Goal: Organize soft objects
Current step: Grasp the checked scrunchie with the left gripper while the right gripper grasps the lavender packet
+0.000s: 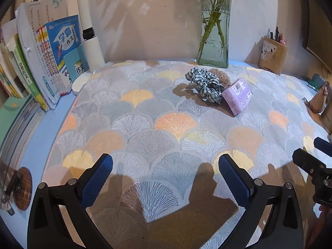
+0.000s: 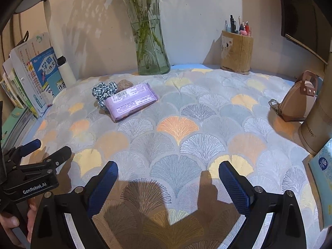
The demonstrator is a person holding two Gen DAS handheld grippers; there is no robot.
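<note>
Left wrist view: both claws wide open, holding nothing.
Left claw [image 1: 165,167] and right claw [image 2: 168,173] low over the fan-patterned cloth [image 1: 145,128] on the tabletop; purple wipes pack [image 2: 131,101] far ahead, touching a checked scrunchie [image 1: 204,84] and a brown fuzzy scrunchie [image 2: 125,83]; glass vase [image 1: 213,39] behind them.

Warm, low light from behind the cameras. Sharp fork-shaped shadows across the near edge of the cloth [image 1: 145,108]; flower shadows dappling the wall [image 2: 99,20]. Strong fisheye bending, dark corners.
</note>
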